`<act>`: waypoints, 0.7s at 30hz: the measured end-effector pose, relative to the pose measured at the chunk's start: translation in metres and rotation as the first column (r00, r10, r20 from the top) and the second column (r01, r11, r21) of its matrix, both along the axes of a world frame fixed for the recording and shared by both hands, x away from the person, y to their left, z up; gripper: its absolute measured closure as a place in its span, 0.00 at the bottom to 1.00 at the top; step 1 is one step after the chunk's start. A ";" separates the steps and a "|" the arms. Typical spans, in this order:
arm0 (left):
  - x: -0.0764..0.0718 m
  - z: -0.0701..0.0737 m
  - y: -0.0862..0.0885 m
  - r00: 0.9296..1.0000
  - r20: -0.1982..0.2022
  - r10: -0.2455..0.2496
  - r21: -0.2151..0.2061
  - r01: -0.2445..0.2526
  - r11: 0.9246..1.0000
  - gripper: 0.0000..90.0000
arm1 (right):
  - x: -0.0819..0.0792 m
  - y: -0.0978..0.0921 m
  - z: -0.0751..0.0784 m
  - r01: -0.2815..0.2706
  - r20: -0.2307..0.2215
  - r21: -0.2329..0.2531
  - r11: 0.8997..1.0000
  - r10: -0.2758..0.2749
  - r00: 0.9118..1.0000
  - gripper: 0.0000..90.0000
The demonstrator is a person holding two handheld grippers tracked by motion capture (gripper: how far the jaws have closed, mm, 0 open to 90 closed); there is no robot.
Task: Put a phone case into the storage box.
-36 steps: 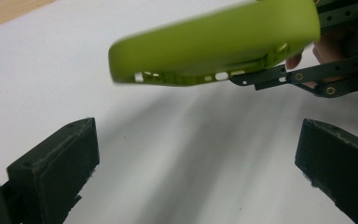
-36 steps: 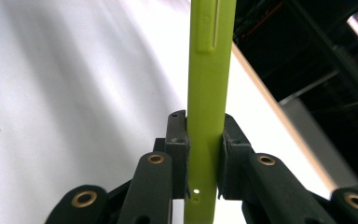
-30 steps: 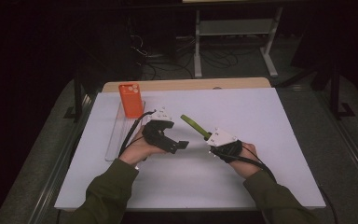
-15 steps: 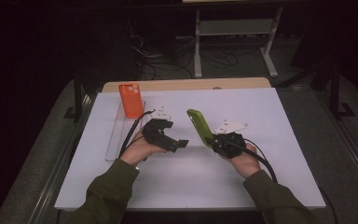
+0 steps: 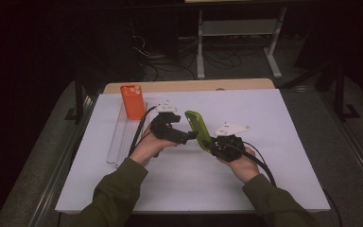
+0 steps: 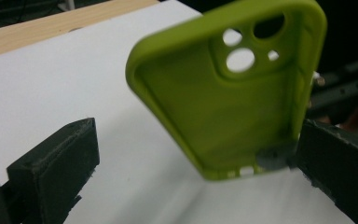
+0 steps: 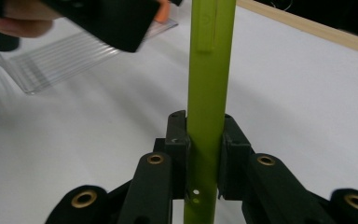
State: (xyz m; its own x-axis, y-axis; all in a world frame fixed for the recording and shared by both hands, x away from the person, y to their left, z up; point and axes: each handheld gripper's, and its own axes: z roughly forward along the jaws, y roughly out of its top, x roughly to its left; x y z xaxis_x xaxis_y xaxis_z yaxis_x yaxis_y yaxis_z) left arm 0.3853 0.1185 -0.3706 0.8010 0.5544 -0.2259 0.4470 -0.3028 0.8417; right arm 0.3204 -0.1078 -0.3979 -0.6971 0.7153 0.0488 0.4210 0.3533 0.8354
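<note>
White board [image 5: 283, 142] is covering the table, with a wooden edge strip [image 5: 189, 86] running along its far side and dark floor lying beyond. At the board's left, an orange phone case [image 5: 133, 101] is standing in a clear ridged rack [image 5: 121, 137].

The right gripper [image 5: 211, 145] is clamping the lower end of a green phone case [image 5: 198, 128] and holding it up off the board, near the middle. In the right gripper view, both jaws are pressing against the two faces of the case's edge.

The left gripper [image 5: 188, 137] is sitting just left of the green case with its jaws spread apart. In the left gripper view, the case's hollow inner side and camera cutouts are facing the camera, tilted between the two jaws; whether either jaw is touching it cannot be told.
</note>
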 end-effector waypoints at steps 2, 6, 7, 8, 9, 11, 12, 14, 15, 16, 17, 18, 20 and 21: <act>0.002 0.000 -0.002 1.000 -0.005 -0.007 -0.008 0.007 1.000 0.00 | -0.001 0.001 0.000 -0.005 -0.004 0.003 1.000 0.005 1.000 0.85; 0.003 -0.001 -0.006 1.000 -0.008 -0.024 -0.032 0.023 0.999 0.00 | 0.000 0.000 0.000 0.003 -0.018 0.033 0.999 -0.003 1.000 0.85; 0.003 -0.001 -0.008 1.000 -0.011 -0.029 -0.038 0.029 0.999 0.00 | 0.001 0.000 0.000 0.003 -0.015 0.032 0.999 -0.003 1.000 0.85; 0.002 -0.001 -0.009 0.999 -0.012 -0.039 -0.050 0.038 0.998 0.00 | 0.001 -0.001 0.000 0.005 -0.012 0.030 1.000 -0.005 1.000 0.85; 0.002 0.000 -0.010 0.999 -0.012 -0.044 -0.054 0.044 0.998 0.00 | 0.001 -0.001 0.000 0.007 -0.014 0.032 0.999 -0.006 1.000 0.85; 0.001 0.001 -0.012 0.999 -0.012 -0.046 -0.058 0.046 0.997 0.00 | 0.001 -0.001 -0.001 0.009 -0.017 0.033 0.999 -0.008 1.000 0.85; 0.001 0.001 -0.013 0.999 -0.010 -0.052 -0.066 0.051 0.997 0.00 | 0.001 -0.001 -0.001 0.008 -0.016 0.032 0.999 -0.008 1.000 0.85; 0.002 0.002 -0.014 0.999 -0.005 -0.054 -0.066 0.054 0.996 0.00 | 0.001 -0.001 -0.001 0.006 -0.007 0.026 1.000 -0.006 1.000 0.85; 0.002 0.002 -0.015 0.998 -0.007 -0.055 -0.070 0.054 0.996 0.00 | 0.001 -0.001 0.000 0.008 -0.015 0.031 0.999 -0.008 1.000 0.85; 0.002 0.002 -0.015 0.998 -0.009 -0.055 -0.070 0.055 0.996 0.00 | 0.001 -0.001 0.000 0.009 -0.018 0.037 0.999 -0.008 1.000 0.85; 0.003 0.003 -0.016 0.998 -0.007 -0.056 -0.073 0.055 0.996 0.00 | 0.001 -0.002 0.000 0.006 -0.010 0.035 0.999 -0.006 1.000 0.85; 0.003 0.003 -0.017 0.998 -0.006 -0.055 -0.075 0.055 0.996 0.00 | 0.001 -0.002 0.000 0.008 -0.011 0.035 0.999 -0.007 1.000 0.85; 0.003 0.003 -0.019 0.999 -0.008 -0.049 -0.085 0.048 0.995 0.00 | 0.001 -0.002 0.000 0.006 -0.010 0.037 0.999 -0.006 1.000 0.85; 0.003 0.004 -0.019 0.999 -0.010 -0.048 -0.088 0.047 0.995 0.00 | 0.001 -0.002 0.000 0.008 -0.012 0.039 0.999 -0.007 1.000 0.85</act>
State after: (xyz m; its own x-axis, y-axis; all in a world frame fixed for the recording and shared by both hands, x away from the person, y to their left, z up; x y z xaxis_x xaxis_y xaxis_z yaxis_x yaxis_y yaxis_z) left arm 0.3887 0.0990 -0.3670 0.8231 0.4932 -0.2817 0.4438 -0.2490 0.8608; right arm 0.3216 -0.1096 -0.3979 -0.6909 0.7179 0.0850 0.4337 0.3175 0.8433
